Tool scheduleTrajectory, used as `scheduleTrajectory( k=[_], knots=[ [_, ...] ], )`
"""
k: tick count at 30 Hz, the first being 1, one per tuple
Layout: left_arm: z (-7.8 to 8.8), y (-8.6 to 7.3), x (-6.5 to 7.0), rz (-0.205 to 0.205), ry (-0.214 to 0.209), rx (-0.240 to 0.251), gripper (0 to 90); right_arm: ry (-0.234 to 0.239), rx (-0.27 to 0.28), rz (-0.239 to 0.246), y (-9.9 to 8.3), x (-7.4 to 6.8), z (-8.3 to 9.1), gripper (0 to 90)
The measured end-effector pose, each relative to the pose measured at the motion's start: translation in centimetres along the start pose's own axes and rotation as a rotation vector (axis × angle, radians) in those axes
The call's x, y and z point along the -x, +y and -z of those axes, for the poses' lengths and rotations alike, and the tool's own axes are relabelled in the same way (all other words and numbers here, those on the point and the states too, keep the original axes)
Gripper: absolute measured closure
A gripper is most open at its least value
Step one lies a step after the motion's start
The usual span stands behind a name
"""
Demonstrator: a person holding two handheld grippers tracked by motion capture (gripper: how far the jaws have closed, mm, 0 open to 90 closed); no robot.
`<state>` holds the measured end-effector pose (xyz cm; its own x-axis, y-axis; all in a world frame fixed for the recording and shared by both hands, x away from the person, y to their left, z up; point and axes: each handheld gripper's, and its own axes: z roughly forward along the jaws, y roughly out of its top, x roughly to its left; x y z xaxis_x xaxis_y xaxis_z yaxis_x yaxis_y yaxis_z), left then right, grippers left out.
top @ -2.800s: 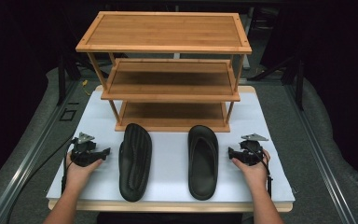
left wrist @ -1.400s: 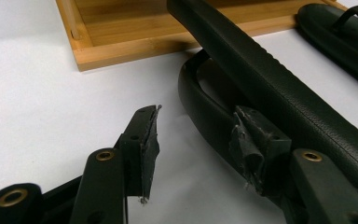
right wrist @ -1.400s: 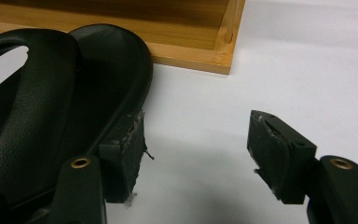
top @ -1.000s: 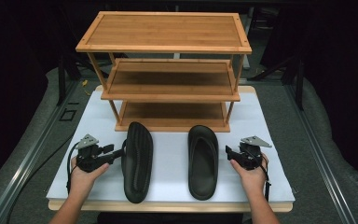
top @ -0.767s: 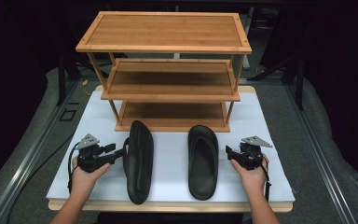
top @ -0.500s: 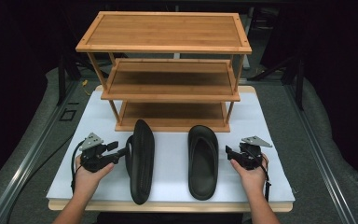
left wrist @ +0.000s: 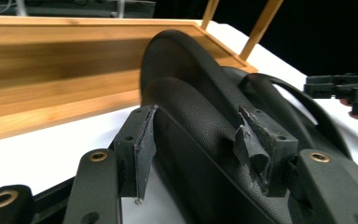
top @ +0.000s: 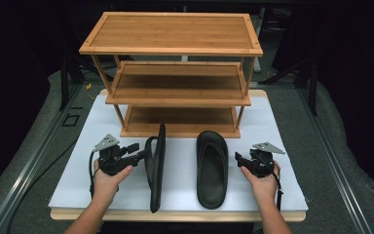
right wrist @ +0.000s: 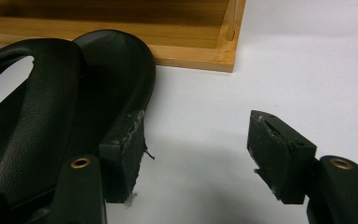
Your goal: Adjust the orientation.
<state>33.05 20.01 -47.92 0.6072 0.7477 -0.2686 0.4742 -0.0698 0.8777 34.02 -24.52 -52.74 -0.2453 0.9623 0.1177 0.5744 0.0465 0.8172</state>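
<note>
Two black slide sandals lie on a white board in front of a bamboo shoe rack [top: 175, 87]. The left sandal [top: 156, 165] stands tipped up on its long edge. My left gripper [top: 141, 152] holds it from the left. In the left gripper view the sandal's strap and sole [left wrist: 205, 116] fill the gap of the left gripper [left wrist: 193, 144]; its jaws have just been opening a little with the sandal still between the pads. The right sandal [top: 212, 168] lies flat, sole down. My right gripper [top: 238, 158] rests just to its right, open, with bare board between its jaws [right wrist: 196, 154] and the sandal [right wrist: 51, 102] beside one jaw.
The rack has three wooden shelves, and its lowest shelf [right wrist: 186, 51] sits on the board just behind the sandals' toes. The white board [top: 78, 170] ends close to the person's forearms. Grey floor and dark surroundings lie on both sides.
The left sandal went from lying flat to standing on its edge. The left hand moved forward and slightly up with it. The right hand and right sandal stayed put.
</note>
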Motion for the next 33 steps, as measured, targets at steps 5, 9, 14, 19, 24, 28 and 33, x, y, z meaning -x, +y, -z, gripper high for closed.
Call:
scheduleTrajectory(
  k=[5, 9, 14, 19, 24, 28, 33],
  knots=[
    [-1.7, 0.4, 1.9, -0.028, -0.002, -0.007, 48.9, 0.003, 0.002, -0.007, -0.1, 0.1, -0.1, 36.7],
    [-3.3, 0.5, 3.3, -0.055, -0.024, -0.025, 49.6, 0.004, -0.003, -0.013, -0.1, 0.1, -0.1, 36.7],
    [-5.1, 0.1, 4.3, -0.056, -0.067, -0.038, 50.8, 0.005, -0.007, -0.014, -0.1, 0.2, -0.1, 36.7],
    [-6.0, -0.2, 4.6, -0.050, -0.080, -0.048, 50.5, 0.009, -0.012, -0.014, -0.1, 0.3, -0.2, 36.7],
    [-6.0, -0.4, 4.7, -0.050, -0.084, -0.039, 48.5, 0.008, -0.003, -0.019, -0.2, 0.3, -0.3, 36.7],
    [-5.6, -0.9, 4.6, -0.064, -0.065, -0.057, 47.4, 0.011, 0.003, -0.021, -0.2, 0.3, -0.3, 36.7],
    [-5.7, -2.0, 3.9, -0.047, -0.044, -0.106, 48.9, 0.011, -0.004, -0.022, -0.2, 0.3, -0.3, 36.7]
  ],
)
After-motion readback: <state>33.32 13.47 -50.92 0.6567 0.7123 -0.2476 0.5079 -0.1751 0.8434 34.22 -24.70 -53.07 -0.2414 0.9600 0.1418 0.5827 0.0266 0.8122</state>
